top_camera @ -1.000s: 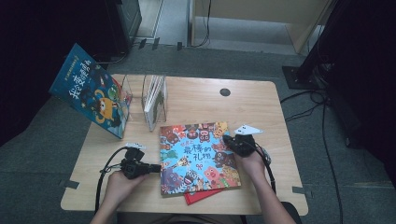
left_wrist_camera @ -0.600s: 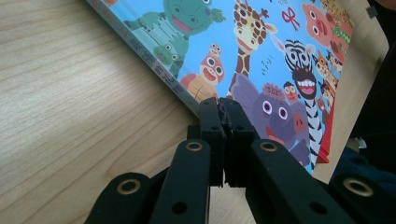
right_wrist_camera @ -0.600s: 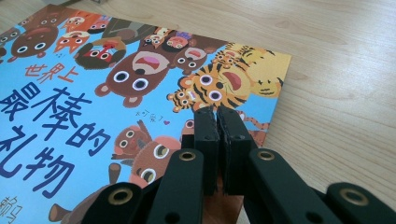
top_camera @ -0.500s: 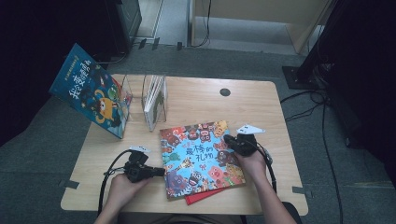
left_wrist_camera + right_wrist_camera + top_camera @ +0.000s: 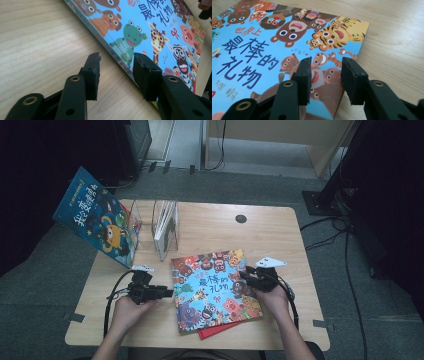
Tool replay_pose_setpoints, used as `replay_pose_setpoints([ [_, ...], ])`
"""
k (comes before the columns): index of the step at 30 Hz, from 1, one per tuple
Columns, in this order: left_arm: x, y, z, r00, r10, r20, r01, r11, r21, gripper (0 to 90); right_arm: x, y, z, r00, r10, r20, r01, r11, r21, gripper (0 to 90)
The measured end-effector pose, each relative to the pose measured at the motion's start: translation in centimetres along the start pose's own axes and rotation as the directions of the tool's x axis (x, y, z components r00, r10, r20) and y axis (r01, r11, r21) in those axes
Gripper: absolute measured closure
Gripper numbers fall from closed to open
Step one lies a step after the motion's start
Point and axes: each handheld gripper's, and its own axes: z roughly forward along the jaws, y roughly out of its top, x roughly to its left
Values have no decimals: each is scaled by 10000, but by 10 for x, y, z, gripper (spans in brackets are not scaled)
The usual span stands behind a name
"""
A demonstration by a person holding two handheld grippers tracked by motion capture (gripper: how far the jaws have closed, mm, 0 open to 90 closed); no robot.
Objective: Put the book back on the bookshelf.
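Tabletop [image 5: 280, 235]: light wood grain, smooth, matt. Animal picture book [image 5: 212, 290]: printed cover, smooth, slight sheen. Left gripper [image 5: 116, 75] and right gripper [image 5: 324, 80]: black matt plastic, pads ribbed, brass-coloured rivets. Book stand [image 5: 165, 227]: clear, glossy plastic. Floor [image 5: 45, 270]: grey, rough, carpet-like.

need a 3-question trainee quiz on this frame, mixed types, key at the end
1. True or false: the animal picture book lies flat on the table.
2. What shows under the book's near edge? A) red book B) a plate C) a towel
3. Does the left gripper grip the book?

Key: 1 true. 2 A. 3 No: its jaws, just opened, stand apart at the book's edge with nothing pressed between them.
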Motion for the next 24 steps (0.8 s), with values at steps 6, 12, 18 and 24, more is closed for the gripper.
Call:
replay_pose_setpoints([
  [6, 7, 11, 4, 9999, 103, -17, -103, 9999, 139, 471, 3, -7, -9, 10000, 72, -27, -72, 10000, 9, 532],
  [12, 11, 20, 3, 9999, 103, -70, -102, 9999, 63, 456, 5, -13, -15, 9997, 250, -44, -248, 9988, 421, 507],
  [18, 18, 27, 0, 9997, -165, 159, 168, 9997, -196, 490, 9, -18, -21, 9997, 251, -54, -249, 9989, 409, 516],
  [24, 16, 36, 3, 9997, 212, -86, -210, 9995, 226, 582, 12, -23, -30, 9995, 312, -68, -310, 9990, 330, 544],
])
